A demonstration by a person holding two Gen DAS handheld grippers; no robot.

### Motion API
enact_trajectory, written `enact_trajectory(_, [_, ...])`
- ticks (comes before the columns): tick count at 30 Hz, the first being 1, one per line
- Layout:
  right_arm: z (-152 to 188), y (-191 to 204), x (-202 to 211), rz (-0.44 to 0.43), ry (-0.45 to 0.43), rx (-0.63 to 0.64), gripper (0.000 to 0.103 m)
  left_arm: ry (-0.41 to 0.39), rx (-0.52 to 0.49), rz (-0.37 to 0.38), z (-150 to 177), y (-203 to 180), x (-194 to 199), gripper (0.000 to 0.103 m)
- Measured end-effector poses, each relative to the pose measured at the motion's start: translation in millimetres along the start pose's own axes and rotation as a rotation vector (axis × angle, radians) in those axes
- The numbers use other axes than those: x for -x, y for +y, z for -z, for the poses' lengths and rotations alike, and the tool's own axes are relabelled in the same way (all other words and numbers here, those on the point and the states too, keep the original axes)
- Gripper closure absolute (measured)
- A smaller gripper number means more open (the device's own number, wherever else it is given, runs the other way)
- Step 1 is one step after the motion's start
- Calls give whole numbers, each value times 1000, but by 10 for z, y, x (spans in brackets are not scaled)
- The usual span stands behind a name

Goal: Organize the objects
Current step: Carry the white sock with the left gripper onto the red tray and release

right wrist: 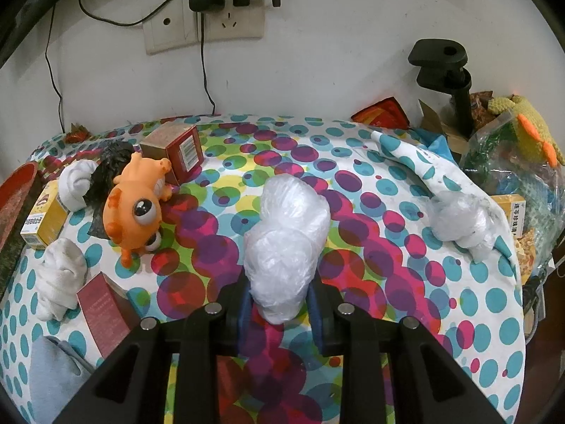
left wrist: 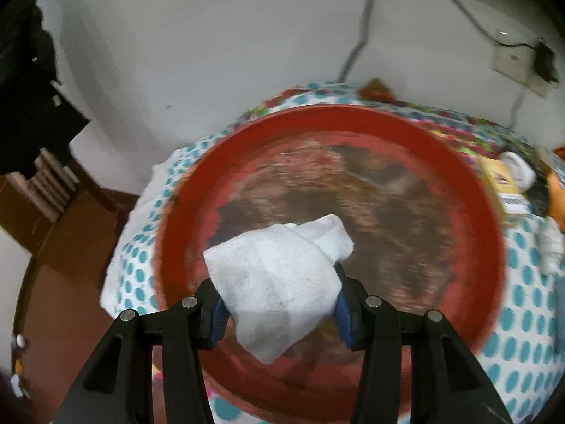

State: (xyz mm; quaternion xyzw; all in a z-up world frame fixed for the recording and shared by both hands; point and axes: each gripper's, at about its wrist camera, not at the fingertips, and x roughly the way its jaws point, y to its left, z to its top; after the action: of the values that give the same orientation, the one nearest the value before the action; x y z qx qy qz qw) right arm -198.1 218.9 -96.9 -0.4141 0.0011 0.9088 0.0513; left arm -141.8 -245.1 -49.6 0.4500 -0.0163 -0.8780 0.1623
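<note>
Yellow box; Chinese print, perhaps illegible

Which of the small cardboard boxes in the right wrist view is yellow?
The yellow cardboard box at the far left, beside the rolled white sock. The two other boxes there are dark red.

Chinese chars, yellow box; illegible

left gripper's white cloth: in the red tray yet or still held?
Still held. The left gripper pads clamp the bunched white cloth on both sides, in front of the red tray; no contact visible.
</note>
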Motion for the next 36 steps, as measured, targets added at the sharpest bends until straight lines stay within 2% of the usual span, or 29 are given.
enact_trajectory(6, [7,4,-9,9,7,4,76,36,61,-34,-11,251,-196,57])
enact_trajectory(20, [18,33,-35,27,14,24,76,63,79,-71,-10,431,-416,53])
enact_trajectory(28, [16,77,-24,43,7,43,76,57,60,-64,6,416,-385,44])
enact_trajectory(32, [15,95,-23,46,6,53,76,47,53,-68,14,399,-338,32])
enact_trajectory(36, [16,94,-25,44,6,54,76,37,41,-69,15,379,-276,26])
